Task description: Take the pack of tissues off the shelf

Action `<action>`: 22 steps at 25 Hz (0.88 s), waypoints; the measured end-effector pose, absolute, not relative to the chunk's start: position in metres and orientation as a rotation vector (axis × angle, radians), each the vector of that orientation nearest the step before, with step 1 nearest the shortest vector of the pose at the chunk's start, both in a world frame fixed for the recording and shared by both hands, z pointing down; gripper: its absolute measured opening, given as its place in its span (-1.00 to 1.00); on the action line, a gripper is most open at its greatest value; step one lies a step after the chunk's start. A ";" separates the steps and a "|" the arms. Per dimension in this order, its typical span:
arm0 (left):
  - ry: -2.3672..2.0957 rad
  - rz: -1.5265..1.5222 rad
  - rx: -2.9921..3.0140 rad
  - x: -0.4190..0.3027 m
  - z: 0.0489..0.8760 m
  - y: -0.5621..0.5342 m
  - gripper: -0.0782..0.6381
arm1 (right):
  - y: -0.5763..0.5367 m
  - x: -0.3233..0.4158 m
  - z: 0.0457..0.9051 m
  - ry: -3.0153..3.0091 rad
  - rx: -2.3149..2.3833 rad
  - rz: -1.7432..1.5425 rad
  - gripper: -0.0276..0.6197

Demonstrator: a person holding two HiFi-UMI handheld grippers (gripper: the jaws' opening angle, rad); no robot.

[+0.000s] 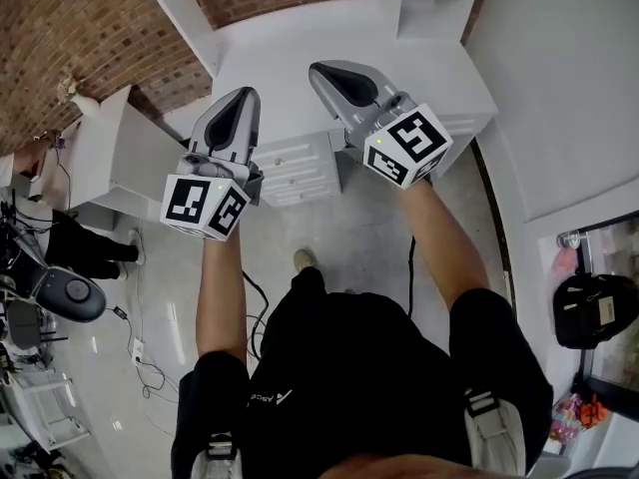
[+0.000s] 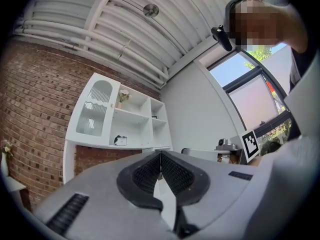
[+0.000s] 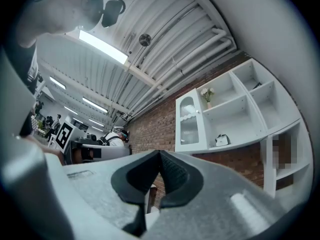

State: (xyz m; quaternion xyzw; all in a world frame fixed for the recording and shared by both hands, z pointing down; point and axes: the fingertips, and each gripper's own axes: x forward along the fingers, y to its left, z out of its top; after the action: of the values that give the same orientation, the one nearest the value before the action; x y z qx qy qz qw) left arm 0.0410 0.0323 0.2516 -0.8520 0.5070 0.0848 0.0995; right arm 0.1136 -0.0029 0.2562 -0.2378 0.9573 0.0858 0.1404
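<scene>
Barely begins: holds the left gripper (image 2: 161,156) and the right gripper (image 3: 160,154) clenched shut on nothing, leaves the pack of tissues (image 2: 120,140) sitting on the white shelf (image 2: 132,115) well ahead of and above both jaws, with approach, grasp and lift-off all yet to do.
</scene>
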 end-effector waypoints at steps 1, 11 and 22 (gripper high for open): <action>1.502 0.256 -2.521 0.039 0.249 0.026 -0.78 | -0.009 0.111 0.256 2.767 -0.691 0.251 -0.91; 1.439 0.324 -2.525 -0.008 0.241 -0.058 -0.78 | -0.088 0.066 0.243 2.781 -0.772 0.328 -0.91; 1.305 0.341 -2.569 -0.091 0.228 -0.166 -0.78 | -0.199 -0.032 0.220 2.743 -0.891 0.390 -0.91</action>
State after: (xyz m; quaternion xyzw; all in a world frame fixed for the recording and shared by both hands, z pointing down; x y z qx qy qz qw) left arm -0.0910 -0.1664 0.2283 -0.8790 0.4465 0.1167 0.1195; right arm -0.0323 -0.1988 0.2201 -0.3042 0.9362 0.1332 0.1151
